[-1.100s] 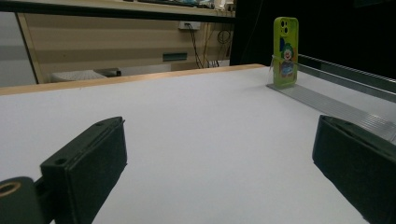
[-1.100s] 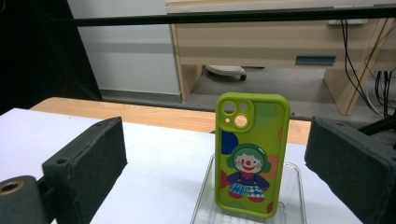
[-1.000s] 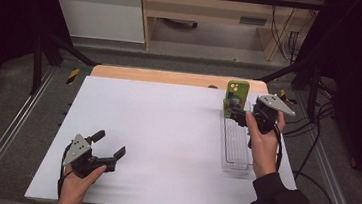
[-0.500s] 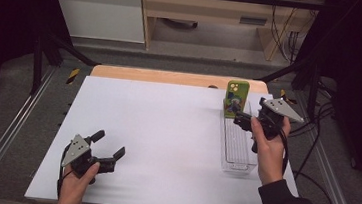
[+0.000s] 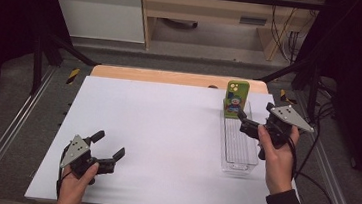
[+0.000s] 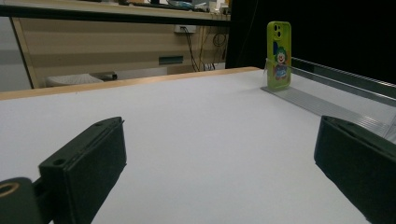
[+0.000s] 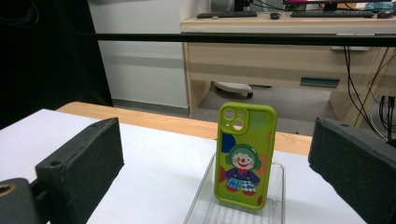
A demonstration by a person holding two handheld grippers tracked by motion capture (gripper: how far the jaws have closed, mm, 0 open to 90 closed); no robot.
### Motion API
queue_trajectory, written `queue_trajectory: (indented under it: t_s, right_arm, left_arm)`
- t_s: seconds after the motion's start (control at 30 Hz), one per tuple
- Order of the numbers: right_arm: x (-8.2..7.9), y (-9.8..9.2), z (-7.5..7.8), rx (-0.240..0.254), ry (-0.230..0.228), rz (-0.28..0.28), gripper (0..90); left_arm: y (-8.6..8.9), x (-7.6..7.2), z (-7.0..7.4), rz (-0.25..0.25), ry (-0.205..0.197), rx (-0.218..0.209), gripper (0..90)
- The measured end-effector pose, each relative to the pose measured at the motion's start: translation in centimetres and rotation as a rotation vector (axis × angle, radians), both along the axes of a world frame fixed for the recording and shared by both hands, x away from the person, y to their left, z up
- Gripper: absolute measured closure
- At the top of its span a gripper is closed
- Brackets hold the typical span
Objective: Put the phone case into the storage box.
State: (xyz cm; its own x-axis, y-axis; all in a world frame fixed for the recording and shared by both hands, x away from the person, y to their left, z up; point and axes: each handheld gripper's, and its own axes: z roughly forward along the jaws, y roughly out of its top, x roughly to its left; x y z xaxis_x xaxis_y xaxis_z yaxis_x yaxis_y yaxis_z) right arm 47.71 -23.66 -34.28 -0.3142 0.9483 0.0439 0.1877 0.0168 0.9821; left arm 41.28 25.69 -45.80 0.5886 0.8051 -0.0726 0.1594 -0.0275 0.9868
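Observation:
A green phone case (image 5: 233, 98) with a clown picture stands upright at the far end of a clear plastic tray (image 5: 236, 155) on the right of the white table (image 5: 166, 126). My right gripper (image 5: 245, 125) hovers open over the tray's right side, a little nearer than the case, touching nothing. In the right gripper view the case (image 7: 243, 175) stands between and beyond the two black pads (image 7: 84, 158), leaning on the tray's end wall (image 7: 279, 186). My left gripper (image 5: 109, 145) rests open near the front left. Its view shows the case (image 6: 279, 55) far off.
A wooden strip (image 5: 171, 77) borders the table's far edge. Metal rails (image 5: 10, 131) run along both sides. A cable (image 5: 309, 159) trails from the right gripper. A desk and cabinet (image 5: 97, 8) stand beyond the table.
The right gripper has drawn back from the phone case, toward the person and slightly right. The case stays upright in the tray. The left gripper has hardly moved.

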Motion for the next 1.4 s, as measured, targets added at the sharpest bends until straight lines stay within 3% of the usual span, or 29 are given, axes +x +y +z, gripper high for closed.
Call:
queue_trajectory:
  t_s: [0.83,1.4]
  right_arm:
    - [-2.9,-2.8,-1.6,-0.007,-0.015,-0.012,2.7]
    - [-4.7,-4.9,-3.6,0.029,-0.026,-0.038,2.8]
  left_arm:
    - [0.1,-0.3,0.0,-0.018,0.006,0.034,1.4]
    - [0.3,-0.5,0.0,-0.013,0.01,0.047,1.4]
